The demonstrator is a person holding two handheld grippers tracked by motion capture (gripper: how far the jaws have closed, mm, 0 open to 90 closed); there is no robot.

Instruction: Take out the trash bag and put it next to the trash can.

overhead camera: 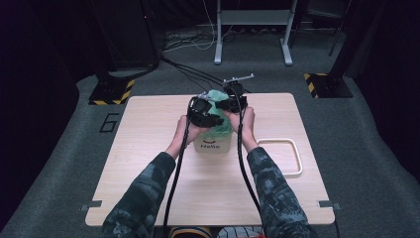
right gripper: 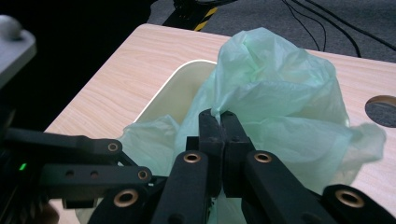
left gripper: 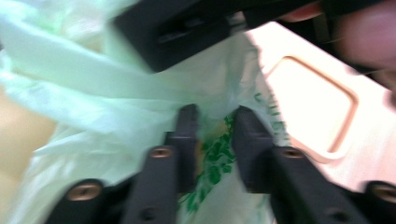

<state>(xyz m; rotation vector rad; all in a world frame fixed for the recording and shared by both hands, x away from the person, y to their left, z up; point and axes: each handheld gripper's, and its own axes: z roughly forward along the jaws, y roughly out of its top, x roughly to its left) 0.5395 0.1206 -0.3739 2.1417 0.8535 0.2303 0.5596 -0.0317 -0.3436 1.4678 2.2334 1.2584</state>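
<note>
Right jaws pressed together on a pinch of bag (right gripper: 275,107) film, centre of the right gripper view; left jaws narrow but parted, film bunched between them, pads not clearly pressing, centre of the left gripper view. Right gripper (right gripper: 219,119) holding, left gripper (left gripper: 212,126) at best loosely engaged.

Risks, as judged:
- Thin film under a tight single pinch — likely to stretch or tear if pulled away from the bin (right gripper: 173,91).
- Left side liable to slip out of the parted jaws, leaving the bag hanging from one point and folding shut.
- Light bin (overhead camera: 214,145) prone to tip or slide on the table (overhead camera: 148,148) if the film drags on its rim.

Bag: pale green, translucent, crumpled, green print low in the left gripper view; billowed above the white bin, centre of the high view, partly inside it. Whether seated over the rim, not discernible. White tray (overhead camera: 289,156) just right of the bin, apart from it.
</note>
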